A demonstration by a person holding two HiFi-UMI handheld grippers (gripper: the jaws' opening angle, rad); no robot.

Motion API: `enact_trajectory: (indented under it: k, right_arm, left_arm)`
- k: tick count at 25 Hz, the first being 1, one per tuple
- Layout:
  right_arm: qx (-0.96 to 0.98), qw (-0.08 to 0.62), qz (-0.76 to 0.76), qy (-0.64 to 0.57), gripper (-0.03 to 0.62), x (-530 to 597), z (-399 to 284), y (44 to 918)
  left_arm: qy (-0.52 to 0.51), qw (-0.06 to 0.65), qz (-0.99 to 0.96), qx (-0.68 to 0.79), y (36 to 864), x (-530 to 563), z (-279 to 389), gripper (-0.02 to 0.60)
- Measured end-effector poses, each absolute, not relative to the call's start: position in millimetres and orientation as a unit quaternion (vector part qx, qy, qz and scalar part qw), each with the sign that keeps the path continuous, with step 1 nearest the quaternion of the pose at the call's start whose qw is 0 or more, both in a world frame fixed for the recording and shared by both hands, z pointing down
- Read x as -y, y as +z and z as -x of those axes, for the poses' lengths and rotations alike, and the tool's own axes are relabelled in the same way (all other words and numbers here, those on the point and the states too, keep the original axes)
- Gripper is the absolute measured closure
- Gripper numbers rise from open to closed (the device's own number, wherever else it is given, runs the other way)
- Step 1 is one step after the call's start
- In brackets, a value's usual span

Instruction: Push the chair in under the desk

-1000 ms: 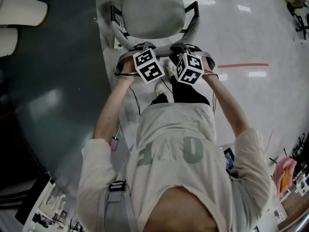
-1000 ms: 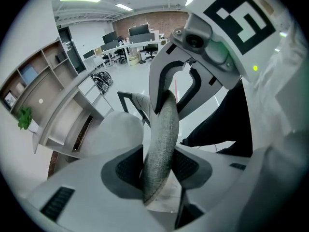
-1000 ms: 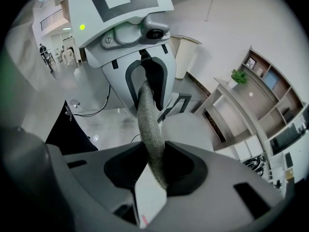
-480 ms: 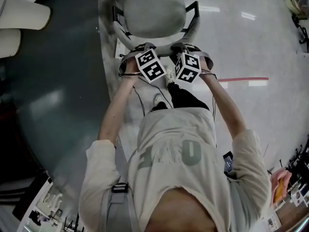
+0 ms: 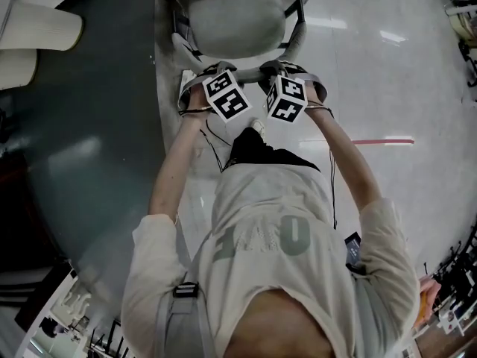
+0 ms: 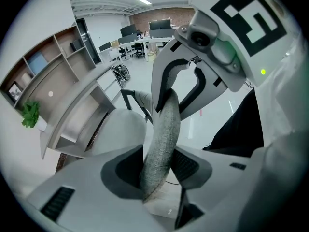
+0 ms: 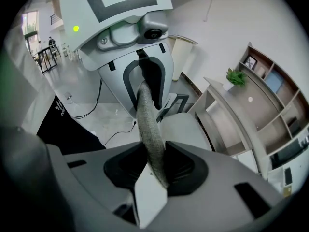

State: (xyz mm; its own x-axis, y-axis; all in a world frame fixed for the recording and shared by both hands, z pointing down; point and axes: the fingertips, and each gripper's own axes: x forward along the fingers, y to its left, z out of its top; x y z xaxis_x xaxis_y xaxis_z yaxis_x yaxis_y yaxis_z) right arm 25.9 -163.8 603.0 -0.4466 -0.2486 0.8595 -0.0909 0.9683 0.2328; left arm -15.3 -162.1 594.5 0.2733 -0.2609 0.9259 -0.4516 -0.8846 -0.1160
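**Three Cameras, One Chair**

The head camera looked steeply down past the person's chest onto the chair [image 5: 235, 21]. The cameras on the left gripper [image 6: 159, 166] and right gripper [image 7: 154, 166] sat close behind their jaws, facing each other along the backrest [image 6: 161, 139]. All three views shared that backrest and the seat.

Rough grey woven cloth on chair back [image 6: 161, 144]; floor [image 5: 387, 73] smooth, glossy; desk top [image 5: 82, 148] smooth w/ dull sheen.
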Motion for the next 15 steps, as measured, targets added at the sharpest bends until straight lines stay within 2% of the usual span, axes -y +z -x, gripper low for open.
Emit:
enact_trajectory:
  k: [15]
  right_arm:
    - [0.853,0.508,-0.099,-0.070,0.479,281,14,604]
  left_arm:
    - [0.562,0.073,-0.793,0.223,595,282,55,0.407]
